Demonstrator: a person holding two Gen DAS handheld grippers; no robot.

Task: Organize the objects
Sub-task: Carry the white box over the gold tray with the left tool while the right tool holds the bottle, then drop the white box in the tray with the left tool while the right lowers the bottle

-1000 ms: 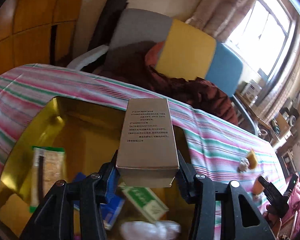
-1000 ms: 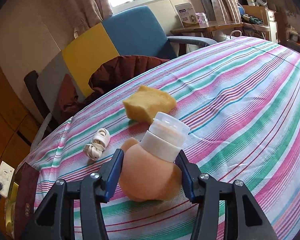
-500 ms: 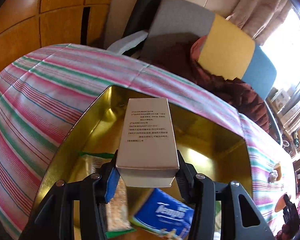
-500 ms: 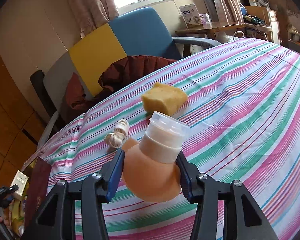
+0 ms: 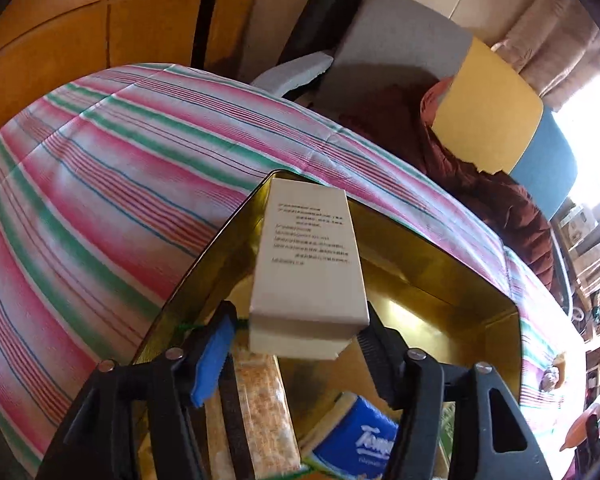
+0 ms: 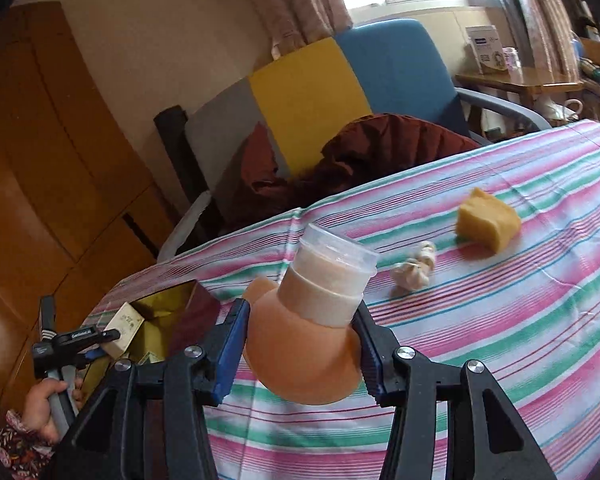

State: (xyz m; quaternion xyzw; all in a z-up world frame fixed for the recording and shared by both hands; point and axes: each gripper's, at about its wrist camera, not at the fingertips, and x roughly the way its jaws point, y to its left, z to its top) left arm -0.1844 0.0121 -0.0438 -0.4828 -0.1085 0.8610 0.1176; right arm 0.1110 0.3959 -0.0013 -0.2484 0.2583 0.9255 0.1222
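Left tool (image 5: 296, 356): jaws parted, the left pad clearly off the beige printed carton (image 5: 306, 268), the right finger still against its lower corner; the carton is judged just released over the gold tin (image 5: 440, 256), tilted, near end between the fingers, far end toward the tin's far-left corner. Already inside the tin, near side: a grain snack packet (image 5: 256, 404) and a blue tissue pack (image 5: 360, 448). Right tool (image 6: 300, 352): clenched on an orange squeeze bottle (image 6: 304, 356) with a pale cap, held above the striped worktop (image 6: 500, 340), well right of the tin. In the right wrist view the tin is seen at the near left, with the left tool and carton above it. Further out on the worktop, not yet collected: a small white coiled item (image 6: 414, 270), identity unclear, and beyond it a yellow sponge block (image 6: 488, 220). Progress judged past the midpoint: two items stowed, the carton going in, the bottle in transit, two items left.
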